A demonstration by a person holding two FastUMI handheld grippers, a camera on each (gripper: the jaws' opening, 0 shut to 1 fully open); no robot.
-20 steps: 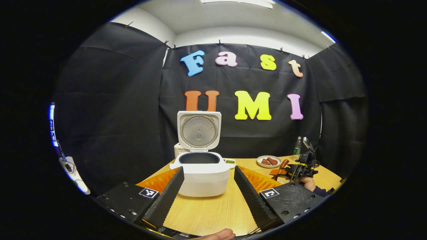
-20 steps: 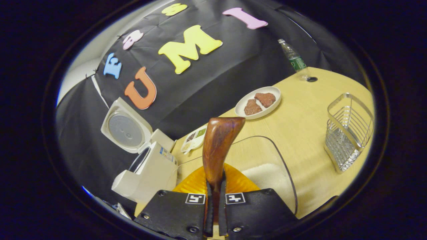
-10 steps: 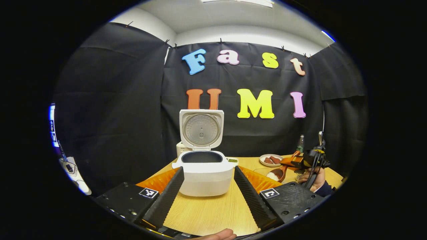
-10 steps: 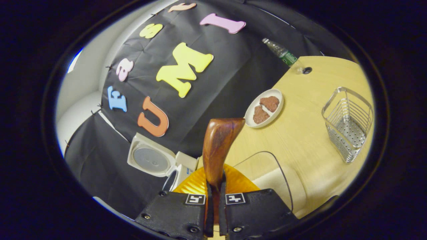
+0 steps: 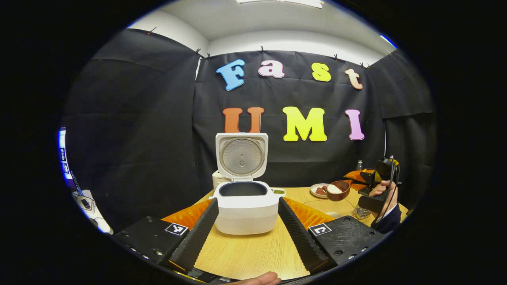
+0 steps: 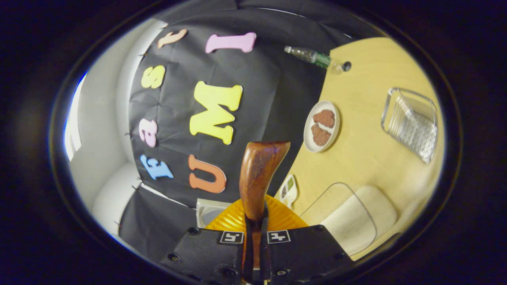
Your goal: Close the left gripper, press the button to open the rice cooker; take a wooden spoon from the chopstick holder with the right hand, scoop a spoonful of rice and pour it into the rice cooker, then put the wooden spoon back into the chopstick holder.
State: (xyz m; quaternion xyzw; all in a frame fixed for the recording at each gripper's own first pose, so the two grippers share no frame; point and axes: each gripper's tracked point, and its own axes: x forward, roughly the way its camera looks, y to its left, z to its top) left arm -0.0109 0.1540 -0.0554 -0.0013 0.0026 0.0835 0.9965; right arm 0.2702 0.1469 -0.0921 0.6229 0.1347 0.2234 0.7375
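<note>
1. Right gripper view: the right gripper (image 6: 253, 253) has its jaws clamped on the handle of the dark brown wooden spoon (image 6: 259, 174), held well above the pale wooden bench (image 6: 368, 99).
2. Left gripper view: the left gripper (image 5: 247, 229) hangs with jaws wide, framing the white rice cooker (image 5: 245, 208), lid up; the spoon's bowl, loaded with white rice (image 5: 334, 189), floats off to its right.
3. Risk: any roll of the wrist would spill rice short of the pot.
4. Open bench lies between; the upright lid walls the far side.

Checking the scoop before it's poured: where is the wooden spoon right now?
Left gripper view: wooden spoon, bowl loaded with rice, held in the air right of the open rice cooker, in front of the plate, clamped by the right gripper.
</note>
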